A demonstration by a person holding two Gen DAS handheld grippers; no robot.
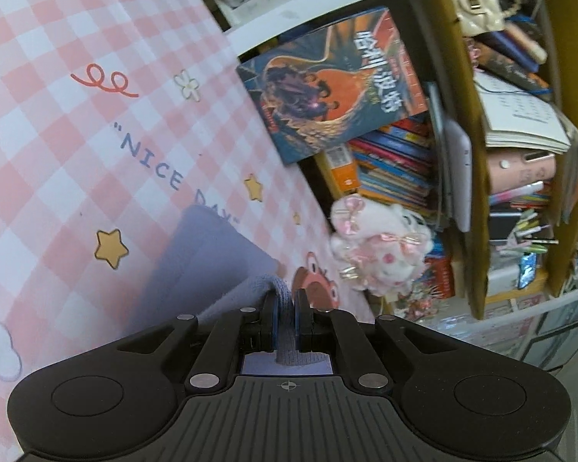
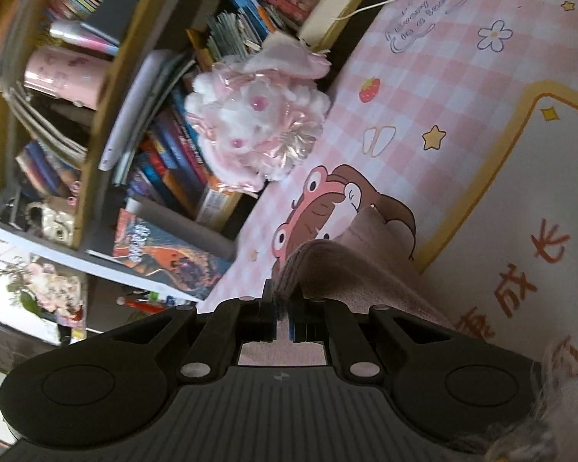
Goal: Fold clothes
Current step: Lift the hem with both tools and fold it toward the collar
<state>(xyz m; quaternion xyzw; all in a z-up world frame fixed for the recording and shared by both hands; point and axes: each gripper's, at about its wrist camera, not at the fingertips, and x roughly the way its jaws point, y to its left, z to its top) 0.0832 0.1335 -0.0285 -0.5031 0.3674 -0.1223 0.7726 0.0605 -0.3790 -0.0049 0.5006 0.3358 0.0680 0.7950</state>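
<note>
A greyish-lilac garment lies on the pink checked desk mat. My left gripper is shut on a ribbed edge of it, which bunches up between the fingers. In the right wrist view the same cloth looks dusty pink-brown. My right gripper is shut on another edge of it, and the fabric arches up and drapes to the right over the mat. Both grippers hold the cloth a little above the mat.
A white and pink plush toy sits at the mat's far edge; it also shows in the right wrist view. Behind it stand shelves crammed with books and a propped illustrated book. A white cable runs across the mat's corner.
</note>
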